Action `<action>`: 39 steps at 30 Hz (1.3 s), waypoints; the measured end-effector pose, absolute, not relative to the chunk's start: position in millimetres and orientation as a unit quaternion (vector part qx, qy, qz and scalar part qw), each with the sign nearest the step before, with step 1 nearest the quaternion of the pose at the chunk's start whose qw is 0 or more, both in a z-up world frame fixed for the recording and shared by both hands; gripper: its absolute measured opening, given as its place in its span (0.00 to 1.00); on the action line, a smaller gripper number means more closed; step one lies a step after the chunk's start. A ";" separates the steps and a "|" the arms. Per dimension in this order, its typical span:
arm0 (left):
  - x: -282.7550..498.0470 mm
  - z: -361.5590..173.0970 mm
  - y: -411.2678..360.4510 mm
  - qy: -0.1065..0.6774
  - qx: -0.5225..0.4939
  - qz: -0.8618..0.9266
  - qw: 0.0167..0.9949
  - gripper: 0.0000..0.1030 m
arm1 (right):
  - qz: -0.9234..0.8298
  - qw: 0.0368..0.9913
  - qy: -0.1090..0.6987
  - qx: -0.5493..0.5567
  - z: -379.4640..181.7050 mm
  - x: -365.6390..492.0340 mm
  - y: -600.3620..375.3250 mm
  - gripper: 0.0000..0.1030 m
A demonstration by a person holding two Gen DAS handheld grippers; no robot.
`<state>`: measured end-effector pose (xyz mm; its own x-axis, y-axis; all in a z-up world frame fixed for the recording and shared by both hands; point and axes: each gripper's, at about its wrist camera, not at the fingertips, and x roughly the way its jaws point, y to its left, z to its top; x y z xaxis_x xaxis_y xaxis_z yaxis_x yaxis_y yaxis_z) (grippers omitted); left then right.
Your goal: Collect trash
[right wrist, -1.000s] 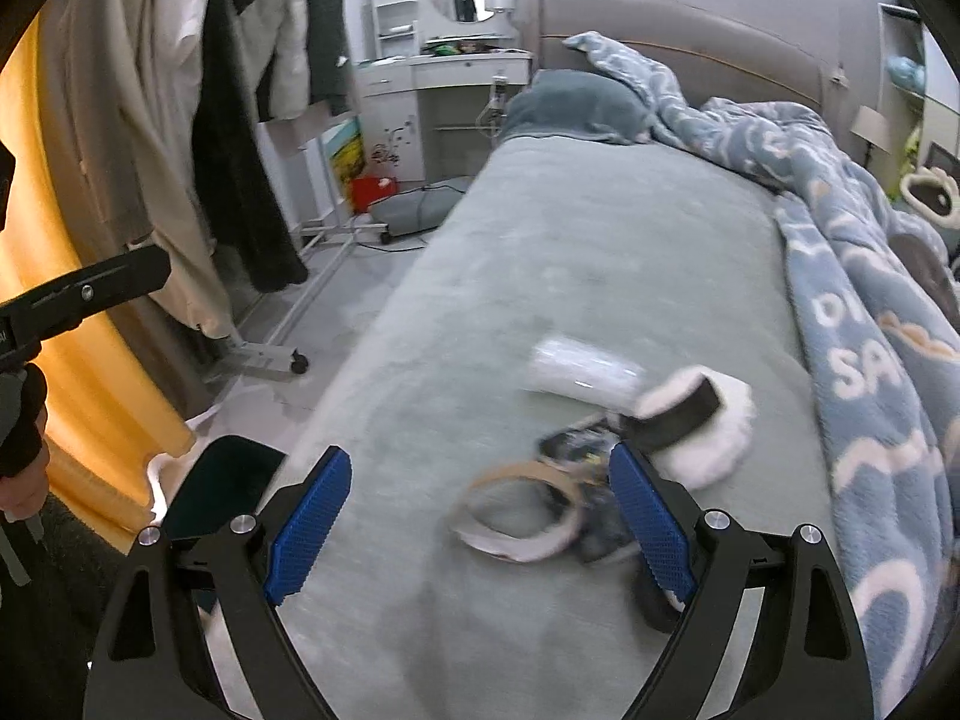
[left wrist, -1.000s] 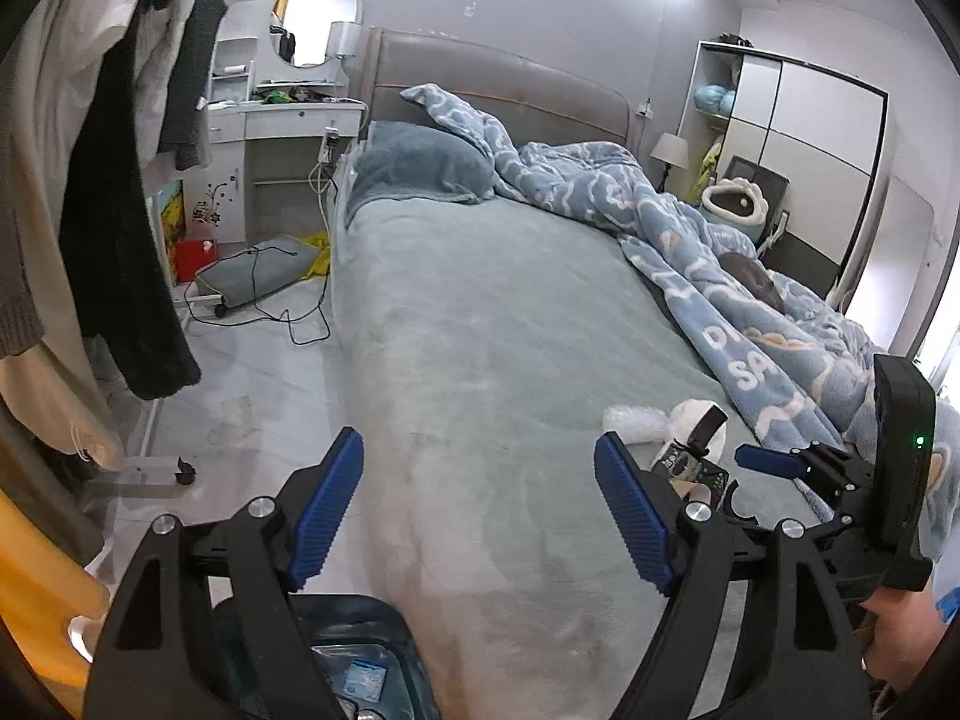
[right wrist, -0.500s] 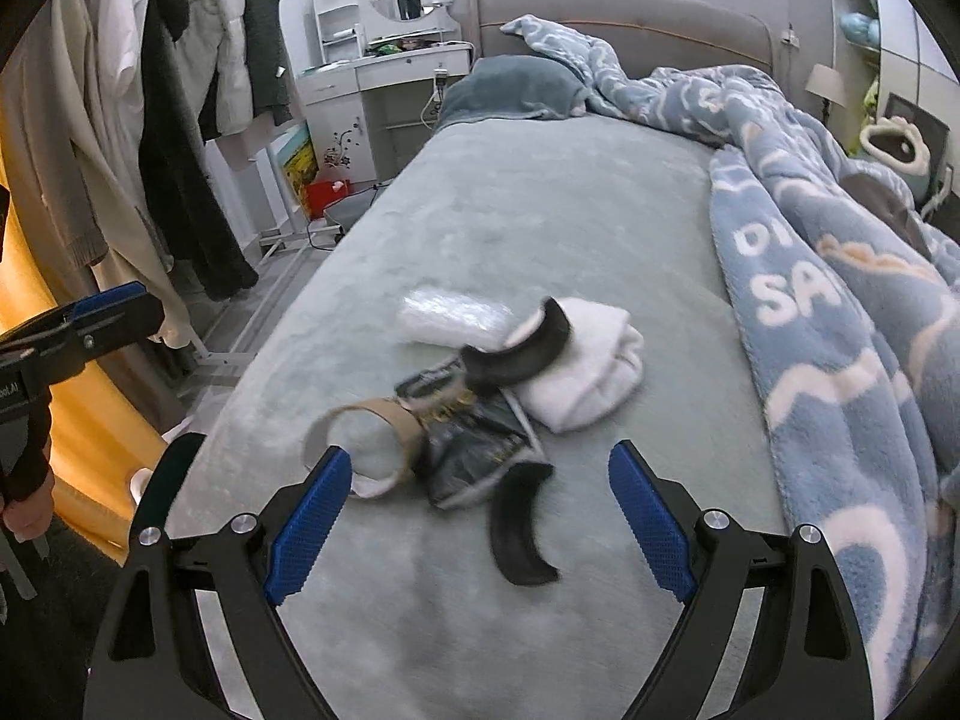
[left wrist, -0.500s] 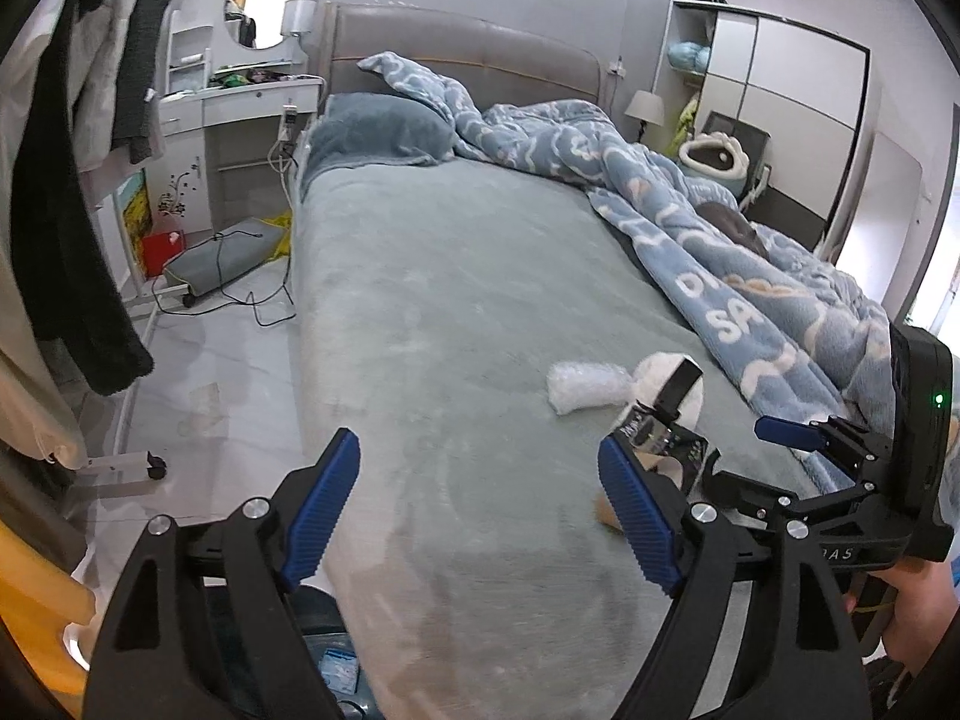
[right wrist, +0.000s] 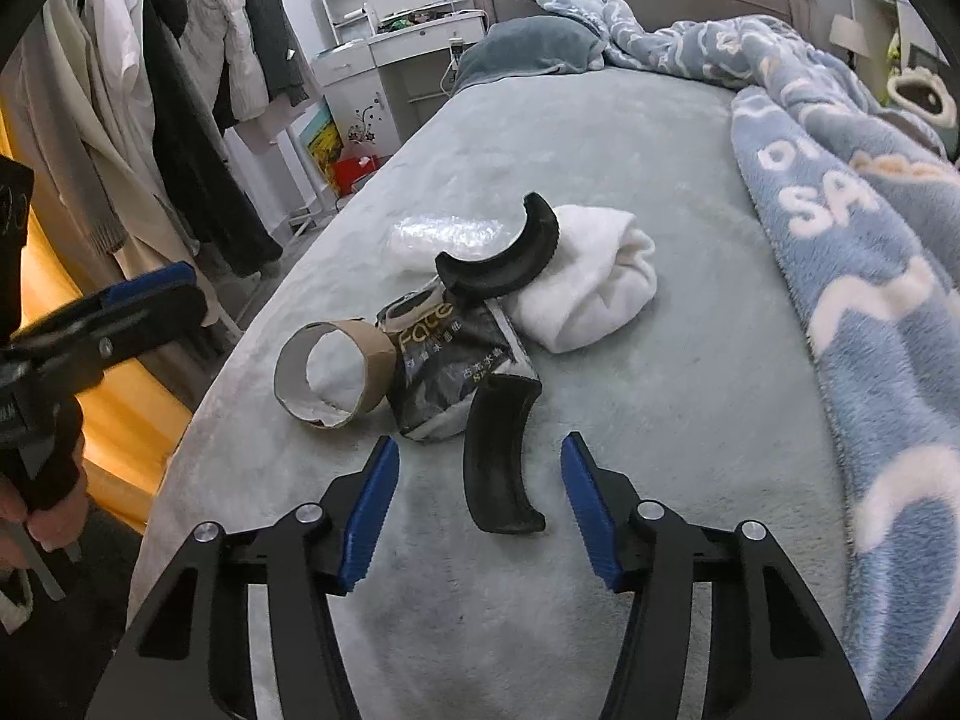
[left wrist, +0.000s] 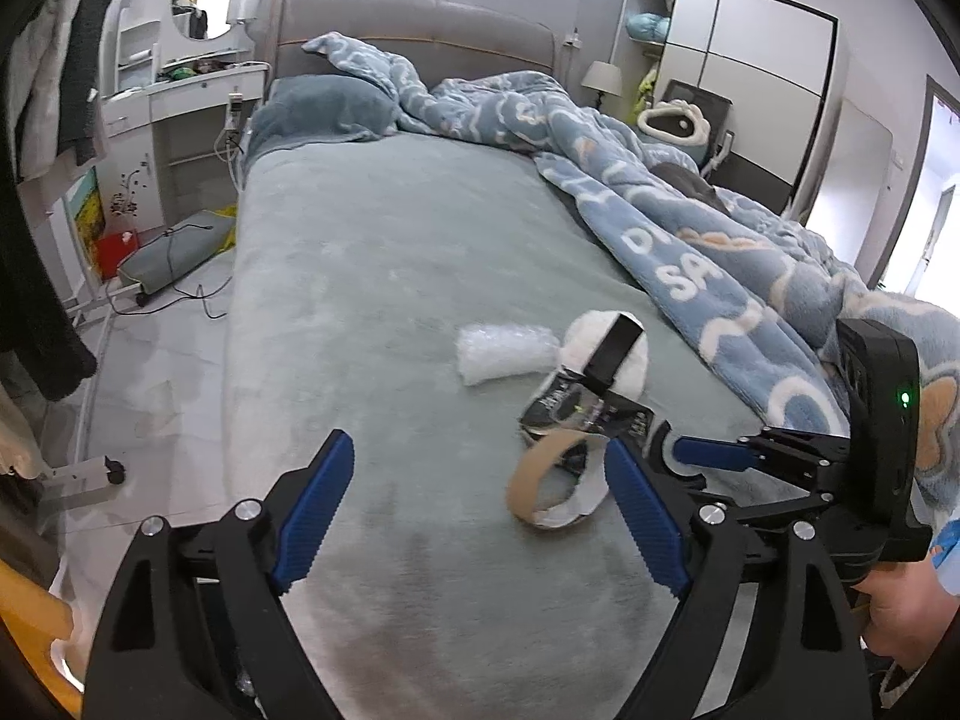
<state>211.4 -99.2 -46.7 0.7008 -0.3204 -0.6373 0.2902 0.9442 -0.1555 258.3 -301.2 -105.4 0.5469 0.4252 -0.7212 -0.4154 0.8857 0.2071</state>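
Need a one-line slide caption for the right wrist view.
Right gripper closing around curved black plastic piece on grey bed.

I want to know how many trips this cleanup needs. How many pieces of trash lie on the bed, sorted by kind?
Black curved plastic pieces: 2
Cardboard tape ring: 1
Dark printed wrapper: 1
Bubble wrap piece: 1
White fluffy bundle: 1
Total: 6

Before you is a bed [right wrist: 660, 138] with a grey-green plush cover, and on it lie a cardboard tape ring [right wrist: 333, 375], a black packet [right wrist: 450, 372], two curved black pieces [right wrist: 498, 462], a white fleecy bundle [right wrist: 591, 282], bubble wrap [right wrist: 438, 237] and a rumpled blue blanket [right wrist: 870, 228].
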 end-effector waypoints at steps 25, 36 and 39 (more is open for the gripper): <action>220.7 -86.7 -153.1 0.382 0.029 -0.189 0.904 0.86 | 0.260 0.879 0.397 0.052 -99.9 264.1 -326.8 0.20; 230.5 -97.7 -154.7 0.394 0.033 -0.157 0.905 0.76 | 0.261 0.882 0.385 0.074 -92.6 259.8 -344.8 0.19; 233.1 -98.1 -154.4 0.396 0.031 -0.153 0.905 0.66 | 0.261 0.883 0.383 0.077 -88.6 259.5 -345.9 0.19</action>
<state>233.1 -154.4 -98.1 0.6392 -0.2516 -0.7267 0.3009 0.9514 -0.0647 259.5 -345.9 -88.6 0.5707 0.5202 -0.6354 -0.4020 0.8517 0.3362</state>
